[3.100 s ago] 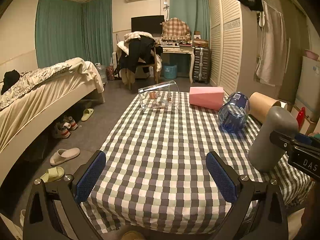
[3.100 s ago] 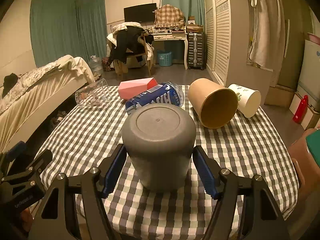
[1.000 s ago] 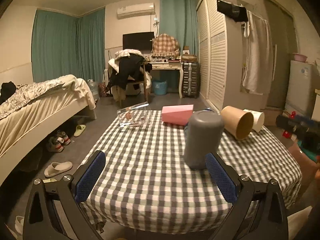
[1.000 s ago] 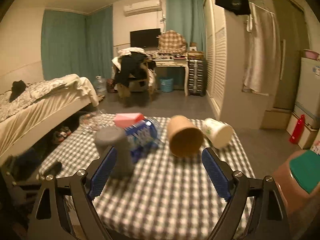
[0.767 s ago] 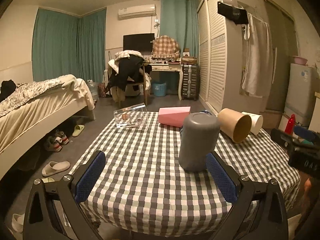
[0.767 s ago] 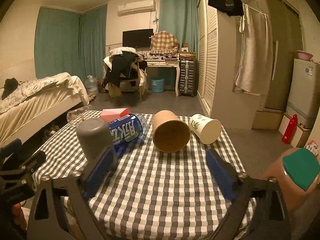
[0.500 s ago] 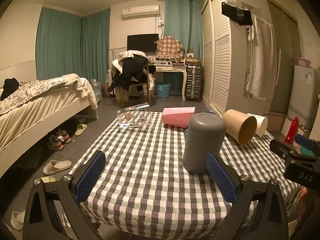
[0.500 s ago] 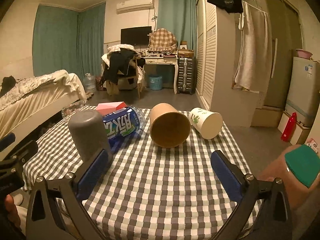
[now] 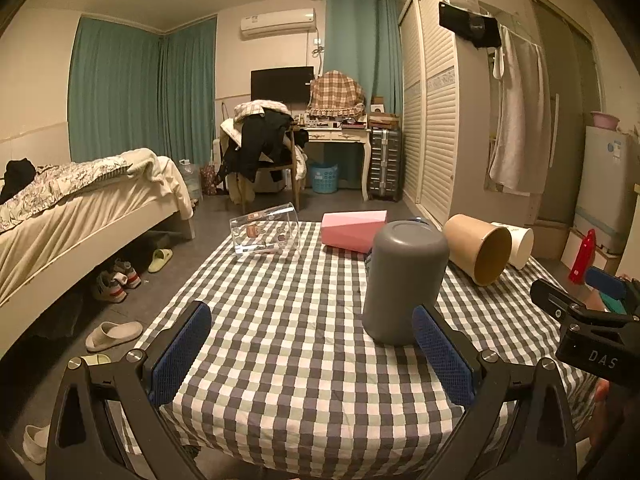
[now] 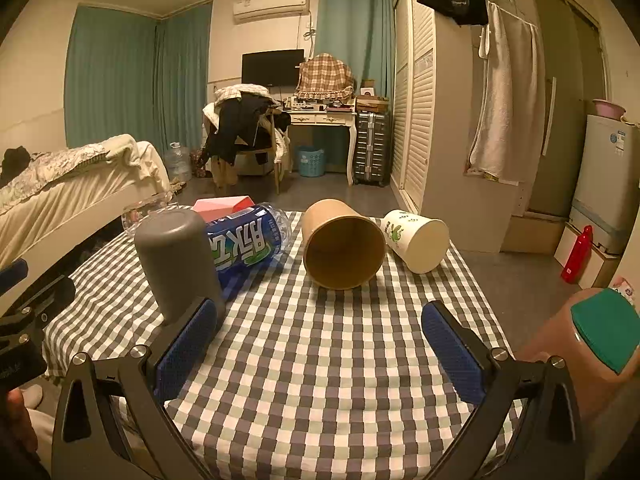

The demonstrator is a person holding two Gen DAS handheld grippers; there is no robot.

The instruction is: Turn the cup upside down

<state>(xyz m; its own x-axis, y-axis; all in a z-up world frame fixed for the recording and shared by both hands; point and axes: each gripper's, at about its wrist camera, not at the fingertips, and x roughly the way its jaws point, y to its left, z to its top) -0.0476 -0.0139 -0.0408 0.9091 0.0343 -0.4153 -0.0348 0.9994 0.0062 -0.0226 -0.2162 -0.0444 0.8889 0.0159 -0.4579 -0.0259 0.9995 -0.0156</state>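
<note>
Grey cup (image 9: 404, 282) stands mouth-down on the checked tablecloth (image 9: 280, 340), closed base up, w/ nothing gripping it, so the flip looks done to me. It sits on the near half of the table, clear of the edge, prob. so it won't tip off. Just behind it lies a blue bottle (image 10: 248, 242) on its side, touching or nearly so; can't tell which. Behind that is a pink box (image 9: 352, 230), and further left a clear glass (image 9: 266, 234) on its side. To the right a brown paper cup (image 10: 340, 246) lies mouth toward us, w/ a white printed cup (image 10: 416, 240) beside it. Left gripper (image 9: 312, 352) hangs at the near table edge, fingers wide apart & empty, the cup just beyond its right pad. Right gripper (image 10: 320, 346) is likewise spread wide, holding nothing, the cup beside its left pad rather than between the two. Both seem set back to leave the cup alone.
</note>
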